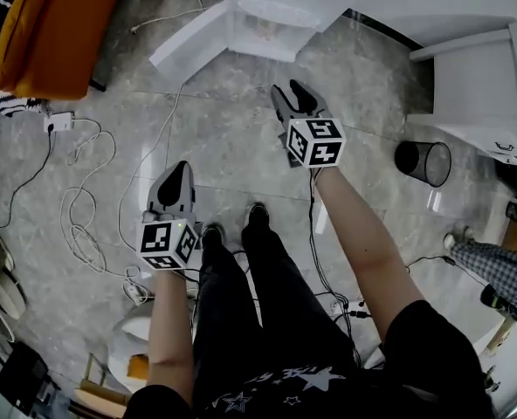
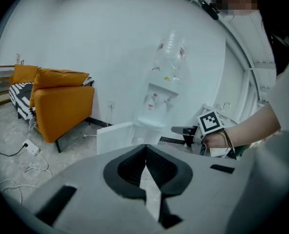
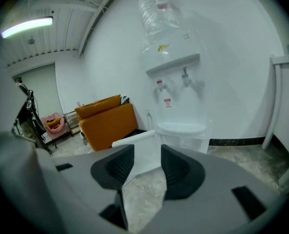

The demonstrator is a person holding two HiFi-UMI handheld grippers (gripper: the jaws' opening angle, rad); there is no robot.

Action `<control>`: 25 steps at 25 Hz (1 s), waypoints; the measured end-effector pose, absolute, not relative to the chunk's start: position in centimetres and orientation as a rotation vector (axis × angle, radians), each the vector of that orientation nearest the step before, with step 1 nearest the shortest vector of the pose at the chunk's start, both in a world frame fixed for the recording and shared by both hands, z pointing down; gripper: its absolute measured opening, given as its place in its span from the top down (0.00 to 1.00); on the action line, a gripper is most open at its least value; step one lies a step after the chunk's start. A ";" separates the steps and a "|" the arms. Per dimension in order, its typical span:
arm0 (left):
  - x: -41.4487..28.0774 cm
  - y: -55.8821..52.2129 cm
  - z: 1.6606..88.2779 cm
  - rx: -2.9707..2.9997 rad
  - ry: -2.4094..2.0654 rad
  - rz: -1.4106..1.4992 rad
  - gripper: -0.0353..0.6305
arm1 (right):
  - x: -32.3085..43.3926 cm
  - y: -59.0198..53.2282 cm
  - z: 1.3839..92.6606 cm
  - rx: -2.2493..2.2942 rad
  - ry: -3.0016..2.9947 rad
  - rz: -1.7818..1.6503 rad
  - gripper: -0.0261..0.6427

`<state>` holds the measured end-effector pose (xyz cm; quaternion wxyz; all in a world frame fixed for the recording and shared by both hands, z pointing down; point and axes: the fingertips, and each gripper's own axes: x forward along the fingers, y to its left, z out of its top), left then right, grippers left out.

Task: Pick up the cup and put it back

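Note:
I cannot make out a cup in any view. A white water dispenser [image 1: 272, 11] [image 2: 161, 96] [image 3: 176, 106] with a bottle on top stands ahead against the wall, and its drip shelf [image 3: 180, 127] looks bare. My left gripper [image 1: 180, 168] [image 2: 145, 147] hangs low over the floor, its jaws closed tip to tip with nothing between them. My right gripper [image 1: 293, 90] [image 3: 147, 150] is held further forward, nearer the dispenser, with its jaws apart and empty. It also shows in the left gripper view as the right gripper [image 2: 183, 129].
A white panel [image 1: 189, 37] [image 3: 134, 140] stands out from the dispenser's left side. An orange sofa [image 1: 58, 24] [image 2: 61, 101] is at the left. Cables [image 1: 84, 216] and a power strip [image 1: 59, 122] lie on the floor. A black bin [image 1: 423, 162], white furniture [image 1: 481, 85] and another person's leg [image 1: 494, 269] are at the right.

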<state>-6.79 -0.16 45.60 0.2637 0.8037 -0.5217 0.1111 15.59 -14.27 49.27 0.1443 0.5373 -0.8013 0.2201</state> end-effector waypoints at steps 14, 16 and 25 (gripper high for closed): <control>-8.7 9.8 38.8 2.367 -1.174 0.325 0.93 | 12.1 2.4 39.0 1.786 -2.222 0.433 0.95; -9.5 11.7 36.3 2.423 -1.114 0.334 0.93 | 11.6 4.6 35.9 1.858 -2.208 0.429 0.95; -11.8 15.8 25.3 2.485 -1.098 0.237 0.93 | 11.2 13.3 22.1 1.894 -2.197 0.264 0.95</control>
